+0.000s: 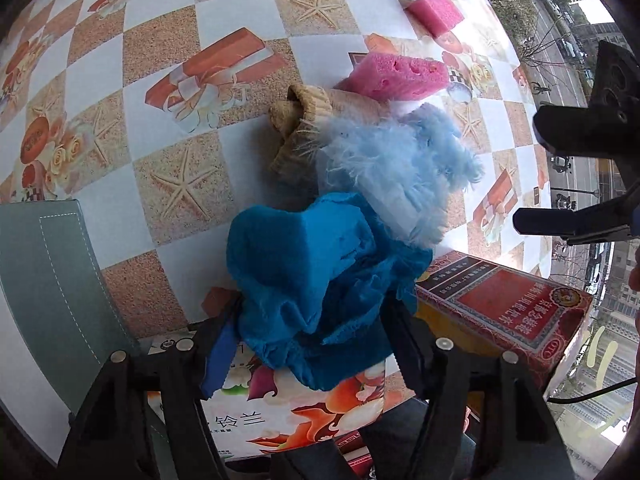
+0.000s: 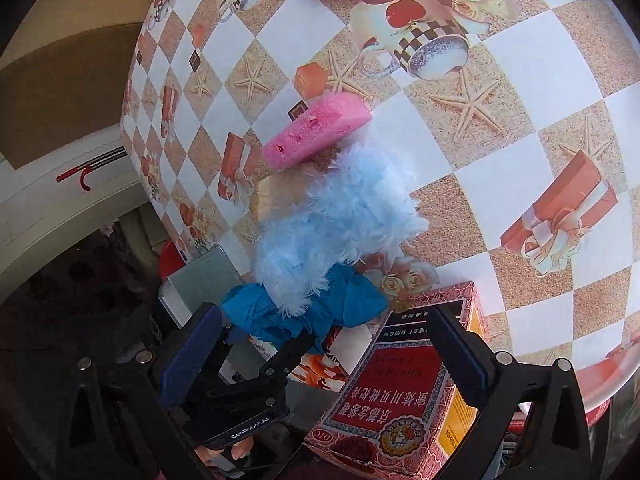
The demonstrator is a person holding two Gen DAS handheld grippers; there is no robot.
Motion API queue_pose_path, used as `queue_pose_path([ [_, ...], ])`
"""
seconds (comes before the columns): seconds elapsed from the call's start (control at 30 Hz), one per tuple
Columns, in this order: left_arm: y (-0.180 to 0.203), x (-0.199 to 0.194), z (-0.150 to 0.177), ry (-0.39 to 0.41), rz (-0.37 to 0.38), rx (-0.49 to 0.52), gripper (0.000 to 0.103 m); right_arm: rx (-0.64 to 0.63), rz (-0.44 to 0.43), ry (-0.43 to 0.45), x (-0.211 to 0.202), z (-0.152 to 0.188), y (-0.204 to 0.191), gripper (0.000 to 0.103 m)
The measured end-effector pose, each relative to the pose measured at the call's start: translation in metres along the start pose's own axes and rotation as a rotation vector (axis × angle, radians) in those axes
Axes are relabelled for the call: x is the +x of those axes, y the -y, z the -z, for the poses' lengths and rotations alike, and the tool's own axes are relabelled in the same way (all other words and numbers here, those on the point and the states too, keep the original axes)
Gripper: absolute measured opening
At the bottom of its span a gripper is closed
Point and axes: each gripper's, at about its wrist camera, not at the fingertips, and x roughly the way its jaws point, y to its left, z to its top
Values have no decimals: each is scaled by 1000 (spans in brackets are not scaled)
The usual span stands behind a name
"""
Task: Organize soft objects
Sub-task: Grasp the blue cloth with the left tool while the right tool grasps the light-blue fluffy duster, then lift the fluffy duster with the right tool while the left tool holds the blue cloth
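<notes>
Table (image 1: 256, 60), checkered cloth printed with starfish and gift boxes, is filling both views ahead of the claws; a street and buildings are showing off to the right of the left claw, so a window is likely there.

Red box (image 2: 384, 392) is sitting between the fingers of the right claw (image 2: 332, 344), which is standing wide open, gripping nothing. A flowered box (image 1: 280, 412) is lying under the left claw (image 1: 312, 320).

Left claw is pinching the dark blue cloth (image 1: 304, 280), fingers pressing into the bundle on both sides. The light blue fluffy cloth (image 1: 396, 168) is draping just ahead, touching it, with a tan knit piece (image 1: 304, 128) beyond. Two pink sponges (image 1: 400, 74) (image 1: 436, 12) are lying farther out, the near one touching the knit.

Risk: fluffy fibres are overlapping the dark cloth, so lifting is likely dragging both and upsetting the pile. The grip looks to be taking loose folds only, so the cloth may be slipping free.
</notes>
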Motion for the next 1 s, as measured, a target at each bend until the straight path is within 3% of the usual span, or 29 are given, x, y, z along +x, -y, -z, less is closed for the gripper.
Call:
queue_pose_path([
  [0.07,-5,1,0,-9,14,-20,33,32,-24,-35,15,-12,-1,103],
  [0.23,-21,-19,4,86,9,-86,30,135,-125,-132,52,-34,5,103],
  [0.33,-28,-34,6,140,-23,-100,30,152,-141,-139,61,-40,7,103],
  [0.37,-29,-40,7,159,-37,-101,30,147,-147,-132,61,-40,7,96],
  [0.4,-29,-45,8,176,-50,-100,30,143,-155,-124,60,-40,7,75],
  [0.5,-25,-56,11,216,-89,-85,30,156,-177,-124,58,-41,13,41],
  [0.57,-20,-61,14,232,-124,-68,30,165,-190,-112,54,-41,17,31],
  [0.63,-15,-66,17,251,-150,-55,30,152,-190,-78,42,-40,19,31],
  [0.83,-2,-78,24,296,-187,-37,30,20,-89,79,-11,-30,18,25],
  [1.0,1,-79,29,305,-185,-37,30,-42,134,191,-44,-22,37,25],
])
